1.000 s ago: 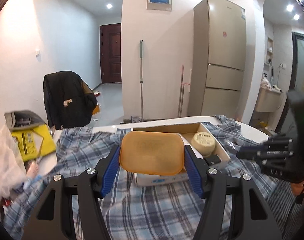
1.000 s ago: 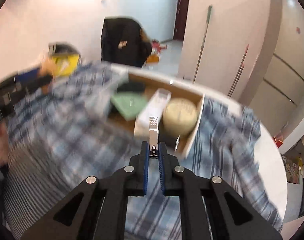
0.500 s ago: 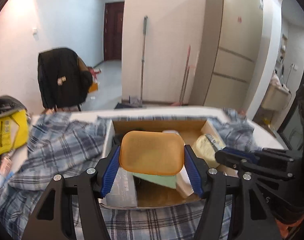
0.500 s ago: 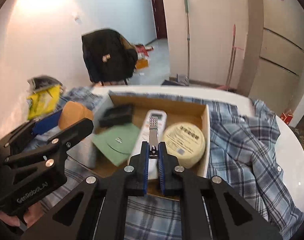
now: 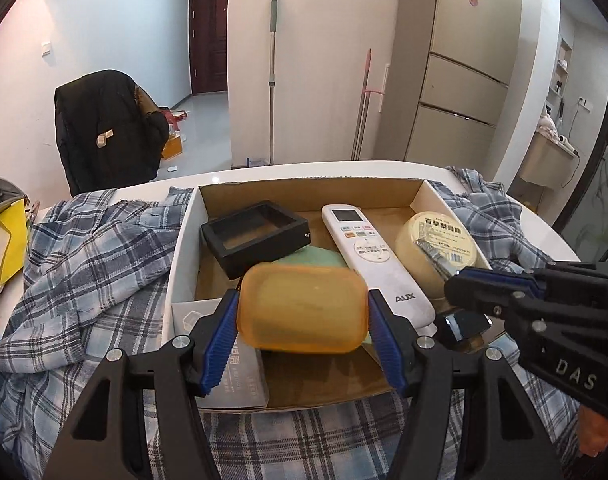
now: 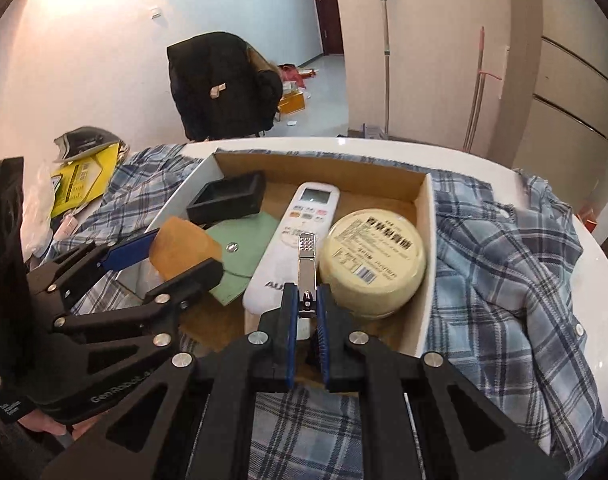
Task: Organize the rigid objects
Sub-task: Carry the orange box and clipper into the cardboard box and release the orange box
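My left gripper (image 5: 302, 312) is shut on an orange plastic lid (image 5: 302, 307) and holds it above the near left part of the open cardboard box (image 5: 304, 188). My right gripper (image 6: 305, 300) is shut on a metal nail clipper (image 6: 307, 258) and holds it over the box's near edge. It also shows in the left wrist view (image 5: 453, 292). In the box lie a black tray (image 5: 254, 234), a green pouch (image 6: 240, 248), a white AUX remote (image 5: 373, 262) and a round yellow tub (image 6: 373, 260).
The box sits on a plaid shirt (image 5: 84, 264) spread over a white round table (image 6: 599, 264). A yellow package (image 5: 2, 248) lies at the table's left. A small white box (image 5: 240, 372) sits in the box's near left corner. A chair with a black jacket (image 5: 104, 120) stands behind.
Both grippers have moved forward and down over the box, which now looks larger and closer. The lid and the nail clipper stay held.
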The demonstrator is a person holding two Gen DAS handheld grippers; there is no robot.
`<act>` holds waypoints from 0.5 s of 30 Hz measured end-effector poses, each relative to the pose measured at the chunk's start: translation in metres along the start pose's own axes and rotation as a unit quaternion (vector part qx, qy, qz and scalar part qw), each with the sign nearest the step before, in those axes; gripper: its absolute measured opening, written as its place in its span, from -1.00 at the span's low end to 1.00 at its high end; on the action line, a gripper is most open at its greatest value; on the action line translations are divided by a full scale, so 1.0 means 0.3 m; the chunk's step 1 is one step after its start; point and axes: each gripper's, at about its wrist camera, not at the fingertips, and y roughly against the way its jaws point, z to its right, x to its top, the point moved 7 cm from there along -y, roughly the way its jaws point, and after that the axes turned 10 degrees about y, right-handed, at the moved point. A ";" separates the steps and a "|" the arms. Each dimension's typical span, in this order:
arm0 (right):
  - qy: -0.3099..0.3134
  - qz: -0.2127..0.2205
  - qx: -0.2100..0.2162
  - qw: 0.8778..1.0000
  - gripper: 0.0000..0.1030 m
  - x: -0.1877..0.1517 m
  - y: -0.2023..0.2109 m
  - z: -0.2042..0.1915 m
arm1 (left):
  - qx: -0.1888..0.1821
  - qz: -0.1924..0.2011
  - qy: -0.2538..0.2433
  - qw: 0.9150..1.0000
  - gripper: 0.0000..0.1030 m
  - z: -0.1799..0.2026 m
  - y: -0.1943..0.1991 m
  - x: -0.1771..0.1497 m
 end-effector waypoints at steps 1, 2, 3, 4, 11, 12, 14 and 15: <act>0.000 -0.002 0.002 1.000 -0.84 -0.004 -0.005 -0.002 | 0.000 0.004 -0.004 1.000 0.25 0.002 -0.001 -0.003; -0.002 -0.003 0.002 1.000 -0.84 -0.006 -0.008 -0.004 | -0.001 0.005 -0.006 1.000 0.25 0.002 0.000 0.001; -0.003 -0.005 0.003 1.000 -0.84 -0.008 -0.011 -0.004 | -0.002 0.007 -0.008 1.000 0.27 0.004 0.004 0.001; -0.004 -0.006 0.004 1.000 -0.84 -0.010 -0.013 -0.003 | -0.003 0.010 -0.008 1.000 0.32 0.004 0.006 0.000; -0.009 0.000 0.012 1.000 -0.84 -0.007 -0.017 -0.001 | -0.021 0.099 -0.013 0.995 0.66 0.021 0.112 0.044; -0.008 0.001 0.013 1.000 -0.83 -0.008 -0.020 -0.001 | -0.025 0.119 -0.014 0.993 0.66 0.025 0.137 0.049; -0.008 0.002 0.015 1.000 -0.84 -0.010 -0.026 -0.004 | -0.024 0.144 -0.016 0.989 0.69 0.030 0.169 0.060; -0.007 0.003 0.016 1.000 -0.83 -0.010 -0.029 -0.004 | -0.022 0.156 -0.016 0.987 0.73 0.030 0.182 0.066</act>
